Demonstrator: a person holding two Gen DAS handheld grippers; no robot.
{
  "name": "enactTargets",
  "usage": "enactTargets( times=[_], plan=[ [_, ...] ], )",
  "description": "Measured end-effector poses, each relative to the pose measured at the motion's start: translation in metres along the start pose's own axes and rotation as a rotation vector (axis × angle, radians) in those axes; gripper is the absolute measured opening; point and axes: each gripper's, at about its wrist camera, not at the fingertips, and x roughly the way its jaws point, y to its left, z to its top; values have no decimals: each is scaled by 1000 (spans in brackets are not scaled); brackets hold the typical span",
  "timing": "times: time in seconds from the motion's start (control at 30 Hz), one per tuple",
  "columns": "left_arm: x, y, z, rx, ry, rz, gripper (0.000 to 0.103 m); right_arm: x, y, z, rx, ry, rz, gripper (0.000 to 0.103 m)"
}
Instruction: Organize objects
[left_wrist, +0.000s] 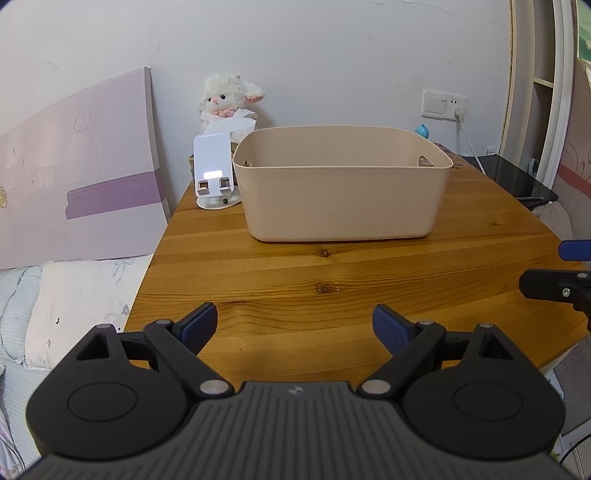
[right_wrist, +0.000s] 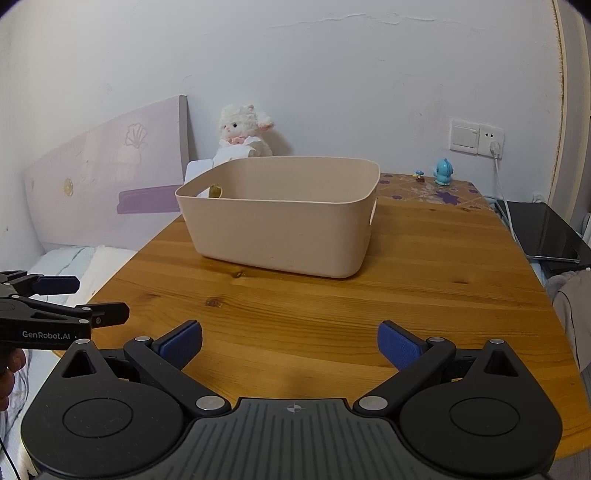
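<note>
On the wooden table (left_wrist: 369, 273) stands a beige bin (left_wrist: 341, 184), both hand-held grippers (left_wrist: 294, 325) (right_wrist: 290, 341) spread wide.

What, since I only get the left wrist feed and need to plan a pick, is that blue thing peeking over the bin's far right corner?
Observer: A small blue toy figure, standing upright behind the bin and apart from it.
Operator: Anything next to it?
Observer: A tiny figure on its bin side, too small to identify.
Operator: What are they standing on?
Observer: A mat with purple flowers at the back of the table.
</note>
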Motion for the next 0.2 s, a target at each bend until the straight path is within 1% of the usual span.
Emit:
enactTargets(
  times=[0.2],
  plan=[
    [7, -4, 0, 8, 7, -2, 92, 7, -1, 2, -6, 8, 3, 103]
  ],
)
